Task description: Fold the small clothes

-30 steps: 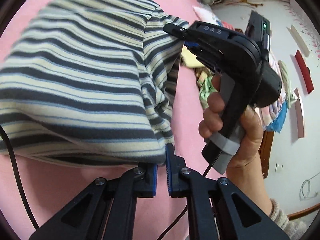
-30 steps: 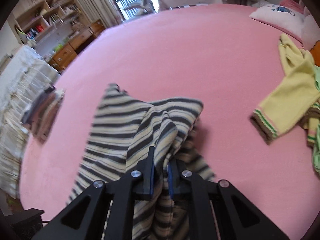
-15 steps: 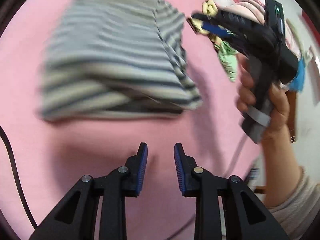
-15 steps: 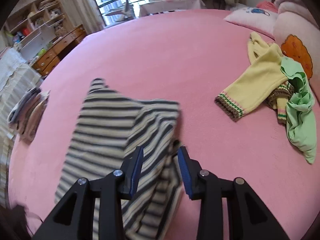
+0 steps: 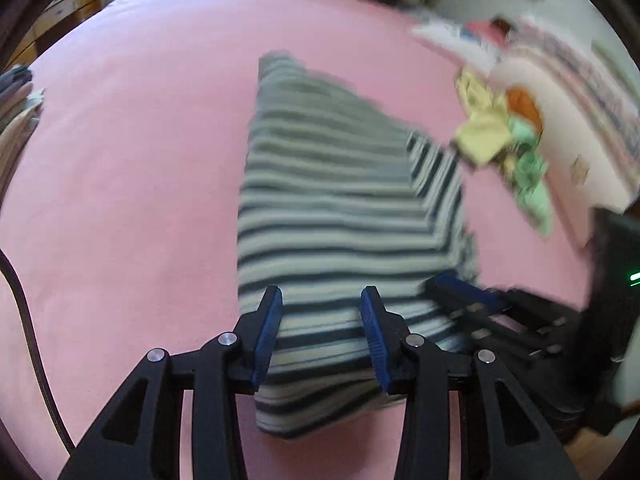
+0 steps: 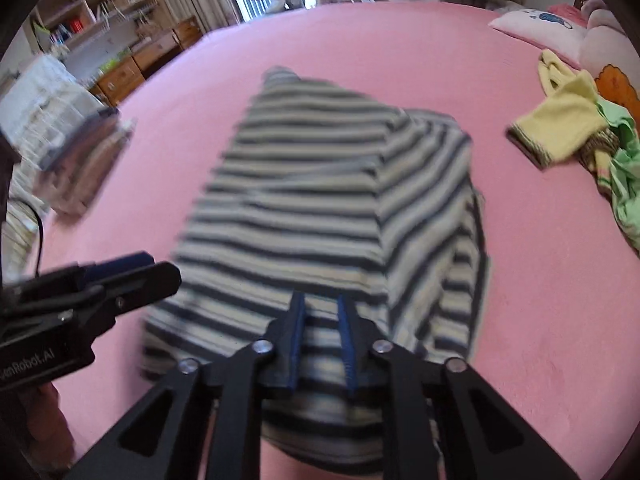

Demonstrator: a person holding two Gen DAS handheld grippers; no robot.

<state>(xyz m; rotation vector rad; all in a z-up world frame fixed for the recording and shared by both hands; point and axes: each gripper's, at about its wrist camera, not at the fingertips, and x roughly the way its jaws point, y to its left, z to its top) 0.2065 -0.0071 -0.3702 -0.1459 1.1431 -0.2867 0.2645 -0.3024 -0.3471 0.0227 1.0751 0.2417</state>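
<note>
A pink bed [image 6: 400, 48] is filling both views from edge to edge. On it, near the centre of each view, the striped garment [image 6: 312, 184] is lying in a folded heap, dark and cream bands running across it, its near hem reaching down to six o'clock under the grippers and a narrow corner pointing up toward twelve. One folded layer is overlapping the right part of the heap at about three o'clock of its middle.

At nine o'clock in the right wrist view a stack of folded clothes [image 6: 76, 168] is sitting at the bed's edge, blurred. At two to three o'clock a yellow garment [image 6: 560, 132] and a green garment [image 6: 624, 184] are lying together in a loose pile, well apart from the striped one. A pale pillow [image 6: 536, 28] is lying at one o'clock.

The left gripper [image 5: 322, 334] is hovering over the near hem at six o'clock, its jaws moderately apart and opening, striped cloth showing between them but not pinched by the blue pads [image 5: 266, 336]. The right gripper [image 6: 322, 344] is pointing down over the same hem at six o'clock, its jaws narrow and closing, striped fabric showing in the slim gap; whether the pads are pressing on it I cannot tell.
</note>
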